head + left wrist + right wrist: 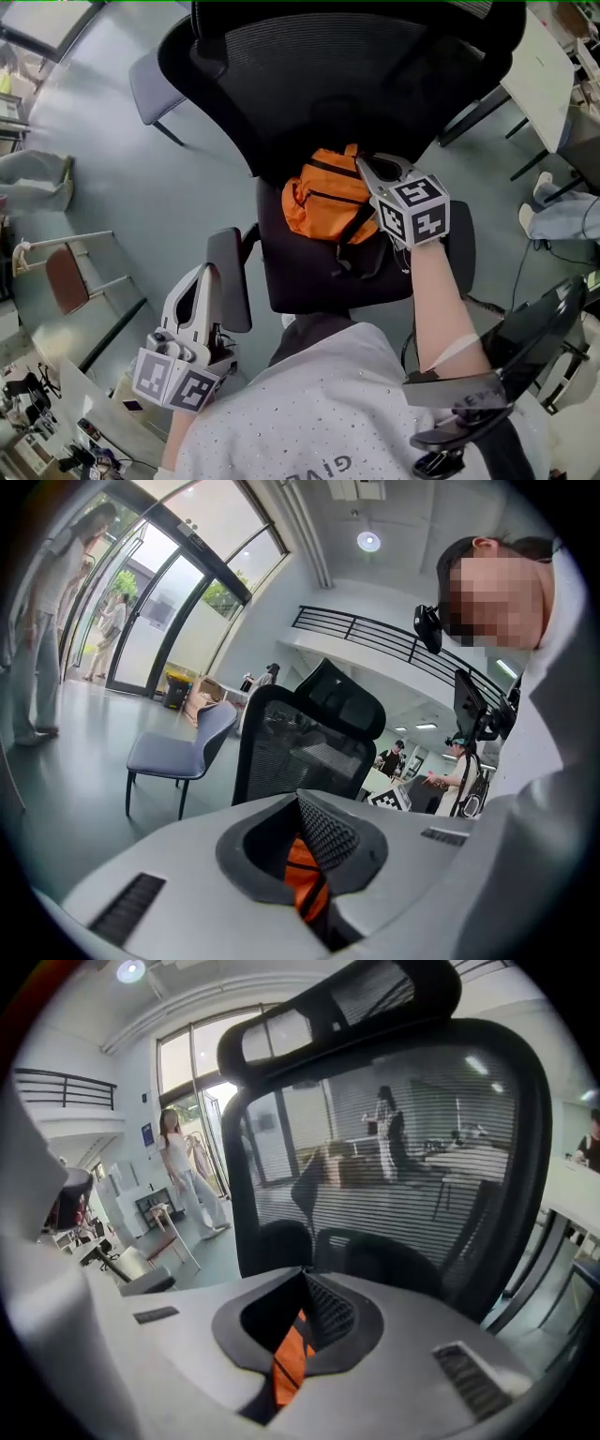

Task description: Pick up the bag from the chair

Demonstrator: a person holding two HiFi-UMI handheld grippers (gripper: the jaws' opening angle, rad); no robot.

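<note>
**Bag** [323, 202]: we record it on the seat of the chair [309, 281], pushed to the rear against the foot of the backrest. It is soft orange fabric, slumped and rounded, with black zip lines and black straps trailing forward over the seat. We judge it not yet lifted; its full weight rests on the chair.

**Right gripper** [361, 164]: its tip is at the bag's top rear edge; we cannot tell whether it touches. The fingers [403, 1354] are clenched together on nothing, with only a sliver of orange showing beyond them. They are smooth grey plastic with a ribbed inner pad.

**Left gripper** [203, 274]: it is well apart from the bag, just beside the chair's left armrest [232, 281]. Its fingers [187, 864] are likewise closed and empty.

**Progress**: we judge the approach nearly complete. Opening the fingers, taking hold of the fabric or a strap and raising the bag all remain.

**Chair**: it has a black padded seat, a taut black mesh backrest [347, 66] in a rigid curved frame, and flat matte armrests.

**Floor** [141, 206]: a smooth grey-blue surface. A second grey upholstered chair [150, 84] stands behind.
</note>
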